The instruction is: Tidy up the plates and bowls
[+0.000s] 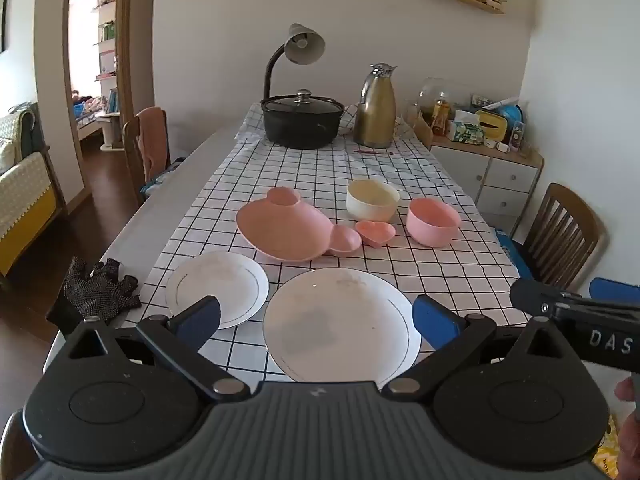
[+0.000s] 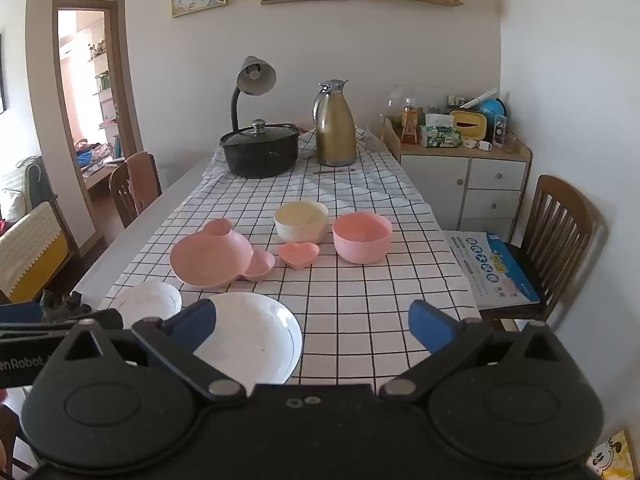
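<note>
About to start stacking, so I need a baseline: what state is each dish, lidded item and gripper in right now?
Large white plate: empty, flat.
Small white plate: empty.
Pink bowl: upright, empty.
Cream bowl: upright.
Black pot: lid on.
Left gripper: open.
Right gripper: open.

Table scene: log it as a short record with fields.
surface: checked cloth
white plates: large plate and small plate, nearest
pink dishes: bear plate, heart dish, pink bowl
cream bowl: behind heart dish
far end: black pot, lamp, gold jug
left gripper: open, empty
right gripper: open, empty
</note>
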{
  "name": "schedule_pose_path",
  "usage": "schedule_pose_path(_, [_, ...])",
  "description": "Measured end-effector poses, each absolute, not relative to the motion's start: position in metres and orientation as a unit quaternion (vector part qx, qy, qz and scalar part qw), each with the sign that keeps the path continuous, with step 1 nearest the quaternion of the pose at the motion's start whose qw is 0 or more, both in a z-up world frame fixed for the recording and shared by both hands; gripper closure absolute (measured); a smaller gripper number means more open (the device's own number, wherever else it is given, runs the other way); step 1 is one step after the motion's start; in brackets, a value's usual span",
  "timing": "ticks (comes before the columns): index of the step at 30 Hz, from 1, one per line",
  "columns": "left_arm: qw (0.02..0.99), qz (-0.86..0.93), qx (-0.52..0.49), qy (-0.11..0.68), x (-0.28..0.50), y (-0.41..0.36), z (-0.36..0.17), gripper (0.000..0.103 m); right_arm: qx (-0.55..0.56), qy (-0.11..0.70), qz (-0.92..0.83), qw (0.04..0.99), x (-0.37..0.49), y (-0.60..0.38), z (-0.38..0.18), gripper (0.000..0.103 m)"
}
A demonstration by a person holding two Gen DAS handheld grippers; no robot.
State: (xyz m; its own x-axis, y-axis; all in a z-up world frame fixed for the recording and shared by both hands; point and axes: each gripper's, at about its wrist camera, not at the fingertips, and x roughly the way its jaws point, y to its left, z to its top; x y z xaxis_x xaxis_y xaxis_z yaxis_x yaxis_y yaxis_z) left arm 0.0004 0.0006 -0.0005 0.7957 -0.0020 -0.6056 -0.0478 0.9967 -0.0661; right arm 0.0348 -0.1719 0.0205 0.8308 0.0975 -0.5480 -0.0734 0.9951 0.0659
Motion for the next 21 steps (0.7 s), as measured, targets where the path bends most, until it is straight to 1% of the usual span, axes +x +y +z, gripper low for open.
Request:
schedule_pose_path(6, [0.947, 0.001, -0.071, 0.313, -0.002, 0.014, 0.000, 0.000, 0.014, 0.277, 0.047, 0.960, 0.032, -0.168, 0.023, 0.001])
schedule_pose_path(12, [0.949, 0.015, -0.062, 0.308, -0.002, 0.014, 0.000, 0.000, 0.014, 0.277, 0.049, 0.960, 0.032, -0.167, 0.021, 0.002])
schedule_pose_path(21, [0.945, 0.013, -0.062, 0.322, -0.003, 0.017, -0.004, 0.000, 0.003, 0.285, 0.051, 0.957, 0.033, -0.159, 0.022, 0.002])
